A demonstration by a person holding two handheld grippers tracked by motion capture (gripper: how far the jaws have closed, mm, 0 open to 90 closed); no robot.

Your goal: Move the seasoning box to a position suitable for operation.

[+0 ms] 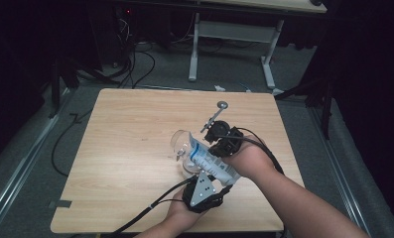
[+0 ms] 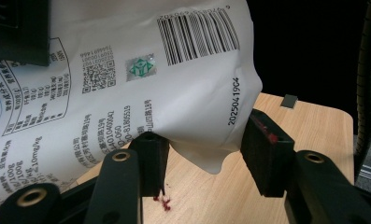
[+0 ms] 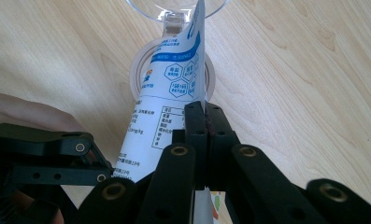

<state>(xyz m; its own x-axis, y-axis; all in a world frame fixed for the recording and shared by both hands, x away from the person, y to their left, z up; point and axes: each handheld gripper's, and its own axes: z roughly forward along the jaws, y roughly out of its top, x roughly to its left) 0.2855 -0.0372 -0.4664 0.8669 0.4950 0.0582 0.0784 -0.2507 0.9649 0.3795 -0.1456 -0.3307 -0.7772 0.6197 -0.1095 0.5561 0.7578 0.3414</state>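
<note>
Pouch (image 1: 212, 161), white with blue print, hangs tilted over the bench (image 1: 125, 148), its upper end at a clear glass (image 1: 182, 146). Left claw (image 1: 204, 191) has its jaws apart around the pouch's bottom corner, whether pressing I cannot tell. Right claw (image 1: 219, 141) is clamped tight on the pouch's edge.

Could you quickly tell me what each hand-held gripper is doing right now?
Left hand-held gripper: jaws apart around the bottom corner of the white pouch; grip cannot be told.
Right hand-held gripper: shut on the white pouch's edge.
</note>
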